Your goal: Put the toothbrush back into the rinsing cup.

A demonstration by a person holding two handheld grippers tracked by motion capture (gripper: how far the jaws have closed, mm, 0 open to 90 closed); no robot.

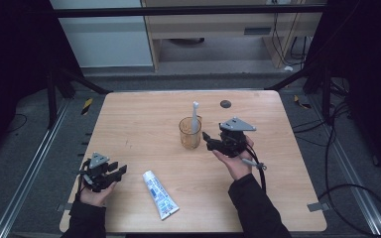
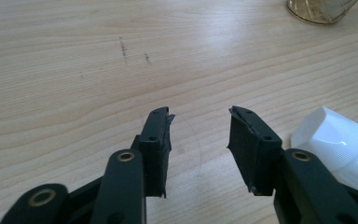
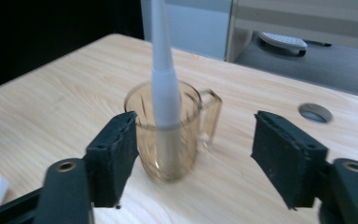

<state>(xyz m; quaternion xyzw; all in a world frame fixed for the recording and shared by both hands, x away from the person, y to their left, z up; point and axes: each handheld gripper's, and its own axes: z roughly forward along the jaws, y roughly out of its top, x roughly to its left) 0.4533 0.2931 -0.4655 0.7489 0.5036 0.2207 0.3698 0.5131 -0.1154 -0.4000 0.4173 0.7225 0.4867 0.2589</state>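
Toothbrush [image 1: 195, 117] stands upright in the amber glass mug [image 1: 190, 133] at the centre of the high view, so that part of the work looks done: the brush is in its holder and nothing grips it. Just right of the mug, the right gripper [image 1: 206, 137] points toward it with its jaws standing wide and empty; in the right gripper view the mug [image 3: 168, 140] and the white brush handle [image 3: 164, 79] sit beyond the pads, in the middle of the frame, apart from both. What seems left is the toothpaste tube [image 1: 159, 195], lying flat on the wooden table [image 1: 144, 119] in the lower middle of the high view, cap end toward the person. The left gripper [image 1: 119, 171], at the lower left, rests near it with jaws partly open and nothing between them; in the left gripper view the tube's white end [image 2: 335, 140] lies at the right edge, just beside one jaw but not within the gap. Judging from this, the tube has yet to be picked up.
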